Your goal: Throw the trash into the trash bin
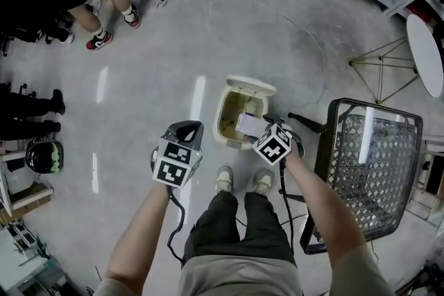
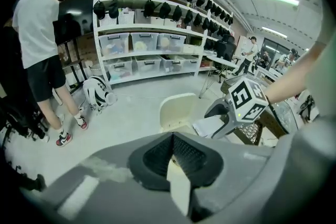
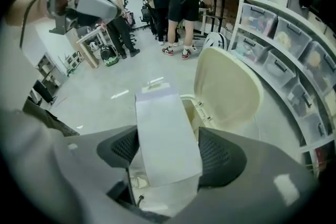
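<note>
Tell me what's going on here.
A person stands over an open cream trash bin on the floor, with a gripper in each hand. The right gripper is clamped on a white carton and holds it over the bin's mouth. The lid is up, and the carton is not yet dropped. The left gripper hangs beside the bin with its jaws together.

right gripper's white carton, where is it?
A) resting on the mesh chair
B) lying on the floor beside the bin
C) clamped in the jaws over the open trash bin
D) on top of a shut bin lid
C: the right gripper has its jaws on both sides of the white carton, and the head view shows it over the mouth of the cream trash bin, whose lid stands open.
</note>
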`<control>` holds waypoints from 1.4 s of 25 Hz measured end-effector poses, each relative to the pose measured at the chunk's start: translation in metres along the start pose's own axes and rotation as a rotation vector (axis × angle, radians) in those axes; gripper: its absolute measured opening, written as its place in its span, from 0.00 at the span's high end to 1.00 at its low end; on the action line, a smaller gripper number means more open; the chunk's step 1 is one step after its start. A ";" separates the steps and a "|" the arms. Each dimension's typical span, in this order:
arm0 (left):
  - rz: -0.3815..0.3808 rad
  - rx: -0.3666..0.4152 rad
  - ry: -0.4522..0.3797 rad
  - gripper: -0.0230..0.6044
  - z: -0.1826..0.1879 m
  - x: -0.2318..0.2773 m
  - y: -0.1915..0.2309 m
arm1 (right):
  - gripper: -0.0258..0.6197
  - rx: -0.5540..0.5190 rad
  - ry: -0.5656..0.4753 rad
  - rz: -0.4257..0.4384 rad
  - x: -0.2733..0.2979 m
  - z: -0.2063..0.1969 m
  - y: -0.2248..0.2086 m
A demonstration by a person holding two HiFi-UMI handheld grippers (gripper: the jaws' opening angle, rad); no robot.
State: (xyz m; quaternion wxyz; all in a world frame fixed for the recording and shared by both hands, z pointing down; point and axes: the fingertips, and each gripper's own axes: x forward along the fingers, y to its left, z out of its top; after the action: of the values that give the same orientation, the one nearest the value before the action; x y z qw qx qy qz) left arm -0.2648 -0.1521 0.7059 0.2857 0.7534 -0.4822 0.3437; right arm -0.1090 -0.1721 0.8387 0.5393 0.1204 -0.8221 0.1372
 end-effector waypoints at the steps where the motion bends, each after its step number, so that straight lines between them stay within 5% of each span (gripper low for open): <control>1: -0.005 -0.005 0.006 0.96 -0.007 0.007 0.001 | 0.41 0.013 0.007 -0.002 0.010 -0.003 0.001; 16: -0.030 -0.066 0.058 0.96 -0.081 0.077 0.005 | 0.41 0.199 0.035 -0.099 0.131 -0.025 -0.018; 23: -0.019 -0.077 0.051 0.96 -0.090 0.081 0.003 | 0.33 0.168 0.053 -0.120 0.146 -0.032 -0.026; 28: -0.013 -0.080 0.041 0.96 -0.085 0.067 0.004 | 0.40 0.186 0.046 -0.124 0.121 -0.035 -0.025; 31: -0.014 -0.077 0.028 0.96 -0.074 0.054 0.004 | 0.58 0.186 0.030 -0.096 0.092 -0.028 -0.022; 35: -0.002 -0.081 -0.002 0.96 -0.051 0.026 0.003 | 0.64 0.154 -0.055 -0.129 0.031 0.002 -0.025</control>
State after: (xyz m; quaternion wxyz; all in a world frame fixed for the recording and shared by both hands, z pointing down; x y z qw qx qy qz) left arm -0.2718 -0.1286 0.7574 0.3157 0.7420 -0.4953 0.3231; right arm -0.1142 -0.1977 0.8687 0.5133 0.2181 -0.8141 0.1617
